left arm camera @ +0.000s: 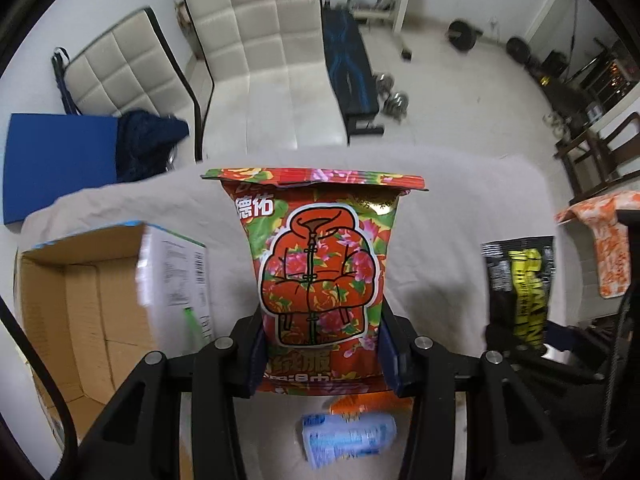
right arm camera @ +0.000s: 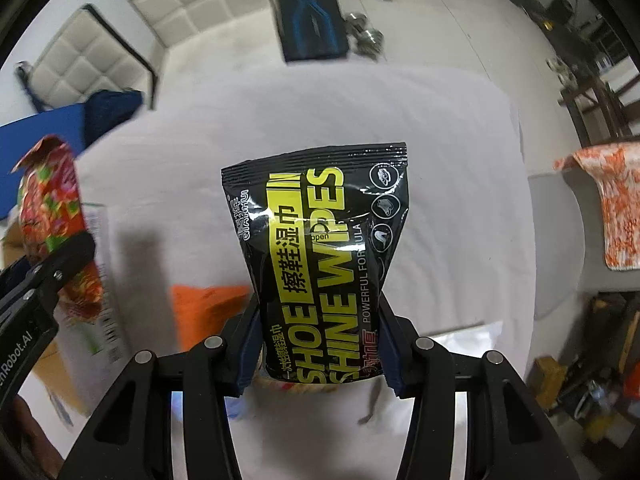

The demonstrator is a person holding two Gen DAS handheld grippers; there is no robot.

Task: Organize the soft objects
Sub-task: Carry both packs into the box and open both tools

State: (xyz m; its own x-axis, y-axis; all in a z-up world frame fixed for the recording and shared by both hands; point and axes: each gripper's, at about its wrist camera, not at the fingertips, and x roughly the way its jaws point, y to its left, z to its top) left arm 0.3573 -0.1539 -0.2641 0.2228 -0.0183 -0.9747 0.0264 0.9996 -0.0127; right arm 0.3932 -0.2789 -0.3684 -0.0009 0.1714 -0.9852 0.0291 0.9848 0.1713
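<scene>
My left gripper (left arm camera: 320,354) is shut on a red floral wipes pack (left arm camera: 320,264) and holds it above the white-covered table (left arm camera: 440,208). The pack also shows at the left of the right wrist view (right arm camera: 52,216). My right gripper (right arm camera: 318,346) is shut on a black and yellow shoe shine wipes pack (right arm camera: 320,248), held above the table; it shows at the right of the left wrist view (left arm camera: 520,284). An open cardboard box (left arm camera: 80,304) stands at the table's left. A small blue-white pack (left arm camera: 348,438) and an orange pack (right arm camera: 208,308) lie on the table below.
White padded chairs (left arm camera: 256,48) and a blue mat (left arm camera: 60,160) stand behind the table. A weight bench (left arm camera: 348,64) and dumbbells (left arm camera: 390,96) are on the floor beyond. An orange patterned cloth (right arm camera: 612,204) hangs at the right.
</scene>
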